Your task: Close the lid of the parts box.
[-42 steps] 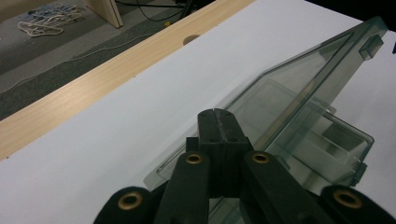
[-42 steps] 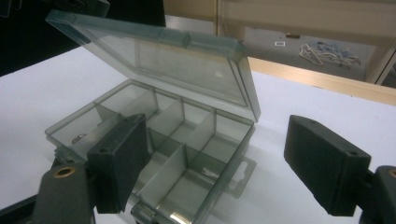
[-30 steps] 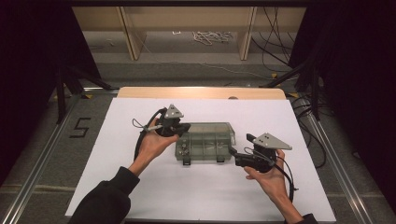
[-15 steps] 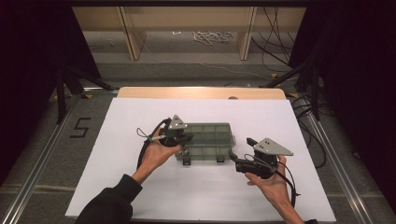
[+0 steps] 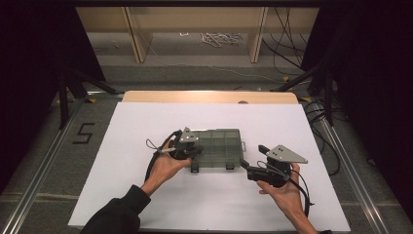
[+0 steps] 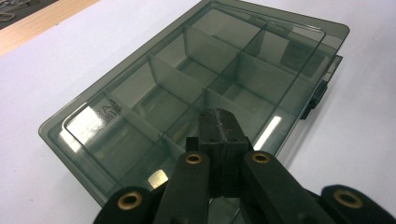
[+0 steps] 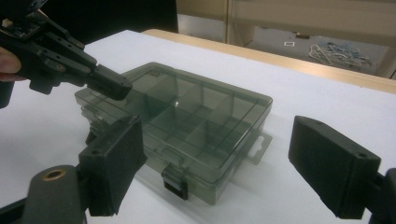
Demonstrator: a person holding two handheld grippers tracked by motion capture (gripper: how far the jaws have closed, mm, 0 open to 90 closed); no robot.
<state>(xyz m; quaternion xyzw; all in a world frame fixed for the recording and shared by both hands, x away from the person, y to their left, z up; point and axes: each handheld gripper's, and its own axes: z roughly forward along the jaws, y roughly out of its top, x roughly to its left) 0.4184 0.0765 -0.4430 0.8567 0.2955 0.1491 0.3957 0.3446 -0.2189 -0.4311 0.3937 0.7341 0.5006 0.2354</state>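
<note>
A smoky clear plastic organiser box (image 5: pixel 221 146) with inner dividers and its lid down lies flat in the middle of the white table. My left gripper (image 5: pixel 196 149) is shut with nothing in it. Its tips (image 6: pixel 219 122) sit over the lid (image 6: pixel 187 79) near the box's front left corner, touching it or just above; I cannot tell which. My right gripper (image 5: pixel 247 168) is wide open at the box's front right corner, clear of it. In the right gripper view the box (image 7: pixel 187 116) lies beyond the spread pads (image 7: pixel 116 158), with the left gripper (image 7: pixel 112 86) at its far left end.
Two dark latches (image 7: pixel 173 182) and a hang tab (image 7: pixel 261 142) stick out from the box's front side. The white sheet (image 5: pixel 146 122) ends at a wooden strip (image 5: pixel 209 96) at the back. Cables (image 5: pixel 219 38) lie on the floor beyond. Dark frame posts stand at both sides.
The left hand has come down and toward the person, bringing its shut gripper from above the box's left end onto the front left of the lid. The right hand has stayed in place.
</note>
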